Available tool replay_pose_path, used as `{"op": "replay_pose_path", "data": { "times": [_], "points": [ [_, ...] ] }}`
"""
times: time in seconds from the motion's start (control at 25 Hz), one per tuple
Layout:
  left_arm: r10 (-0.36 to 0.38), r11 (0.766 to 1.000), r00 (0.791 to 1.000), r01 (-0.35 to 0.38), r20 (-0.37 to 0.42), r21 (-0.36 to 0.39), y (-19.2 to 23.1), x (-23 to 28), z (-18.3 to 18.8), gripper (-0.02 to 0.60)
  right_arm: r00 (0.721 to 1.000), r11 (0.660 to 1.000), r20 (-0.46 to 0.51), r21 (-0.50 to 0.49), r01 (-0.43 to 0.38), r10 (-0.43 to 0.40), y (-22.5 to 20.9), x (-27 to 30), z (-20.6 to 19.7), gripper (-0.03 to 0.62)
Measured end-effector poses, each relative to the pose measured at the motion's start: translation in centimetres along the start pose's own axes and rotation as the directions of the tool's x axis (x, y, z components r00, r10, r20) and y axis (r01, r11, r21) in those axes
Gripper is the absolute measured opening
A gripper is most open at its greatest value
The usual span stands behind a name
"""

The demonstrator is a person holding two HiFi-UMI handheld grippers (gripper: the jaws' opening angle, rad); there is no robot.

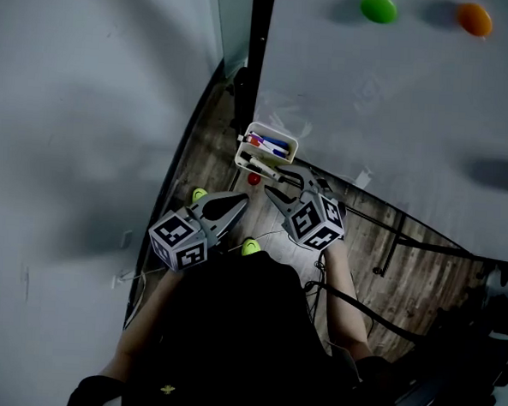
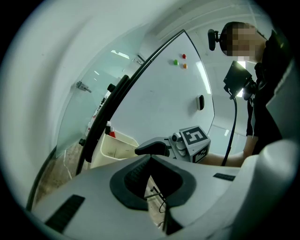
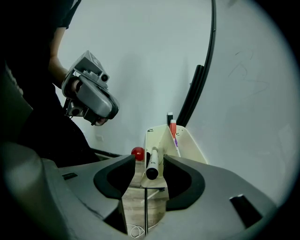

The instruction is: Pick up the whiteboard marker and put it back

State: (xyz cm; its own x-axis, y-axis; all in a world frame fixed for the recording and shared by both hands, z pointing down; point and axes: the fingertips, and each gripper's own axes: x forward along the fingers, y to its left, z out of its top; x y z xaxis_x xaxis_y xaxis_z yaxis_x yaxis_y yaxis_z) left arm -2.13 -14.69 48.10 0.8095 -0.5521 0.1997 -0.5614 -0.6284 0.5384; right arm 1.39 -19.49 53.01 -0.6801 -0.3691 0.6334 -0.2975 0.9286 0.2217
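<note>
Item: right gripper (image 1: 271, 183) (image 3: 149, 160), at the near end of a cream tray (image 1: 275, 132) (image 3: 188, 143) fixed at the foot of a whiteboard (image 1: 397, 104). Its jaws stood wide apart. Between them lay the whiteboard marker (image 1: 258, 165) (image 3: 153, 165), white-barrelled with a dark end toward the camera. The marker sat nearer the right-hand pad and was not clamped. Its far end lay in the tray and its near end stuck out over the rim. Also in the tray were other markers (image 1: 270, 144), capped red and blue. A red round thing (image 1: 254, 179) (image 3: 138, 153) lay just beside the tray. Item: left gripper (image 1: 238, 201) (image 2: 150, 157), held near the right one and short of the tray. Its jaw tips were together with nothing between them. On the whiteboard, well apart from the tray, were a green magnet (image 1: 378, 7) and an orange magnet (image 1: 475, 19). Below was a wooden floor (image 1: 404, 267).
</note>
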Motion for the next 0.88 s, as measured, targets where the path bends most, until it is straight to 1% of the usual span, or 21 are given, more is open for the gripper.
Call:
{"op": "replay_pose_path", "data": {
  "times": [0.12, 0.28, 0.36, 0.52, 0.68, 0.88],
  "points": [
    [-0.002, 1.000, 1.000, 0.002, -0.002, -0.002, 0.1, 0.0, 0.0, 0.021, 1.000, 1.000, -0.007, -0.027, 0.009, -0.009, -0.1, 0.3, 0.0, 0.176],
    [-0.002, 1.000, 1.000, 0.002, 0.002, -0.003, 0.0, -0.1, 0.0, 0.021, 0.999, 0.997, -0.034, -0.081, -0.007, 0.004, 0.3, 0.8, -0.3, 0.167],
    [-0.001, 1.000, 1.000, 0.001, 0.002, -0.006, 0.0, -0.3, 0.0, 0.021, 0.999, 0.997, -0.032, -0.077, -0.014, 0.011, 0.5, 1.0, -0.2, 0.160],
    [0.005, 1.000, 1.000, -0.005, 0.013, -0.006, 0.0, -0.6, 0.1, 0.021, 0.999, 0.996, -0.035, -0.089, 0.002, -0.005, 0.5, 1.1, -0.3, 0.144],
    [0.011, 1.000, 1.000, -0.011, 0.011, -0.004, 0.1, -0.8, 0.0, 0.021, 0.999, 0.995, -0.044, -0.102, 0.016, -0.021, 0.0, 1.1, -0.4, 0.095],
    [-0.001, 1.000, 1.000, 0.001, 0.012, -0.004, -0.2, -0.7, 0.0, 0.021, 0.999, 0.996, -0.040, -0.084, 0.020, -0.024, -0.1, 1.0, -0.4, 0.092]
  ]
}}
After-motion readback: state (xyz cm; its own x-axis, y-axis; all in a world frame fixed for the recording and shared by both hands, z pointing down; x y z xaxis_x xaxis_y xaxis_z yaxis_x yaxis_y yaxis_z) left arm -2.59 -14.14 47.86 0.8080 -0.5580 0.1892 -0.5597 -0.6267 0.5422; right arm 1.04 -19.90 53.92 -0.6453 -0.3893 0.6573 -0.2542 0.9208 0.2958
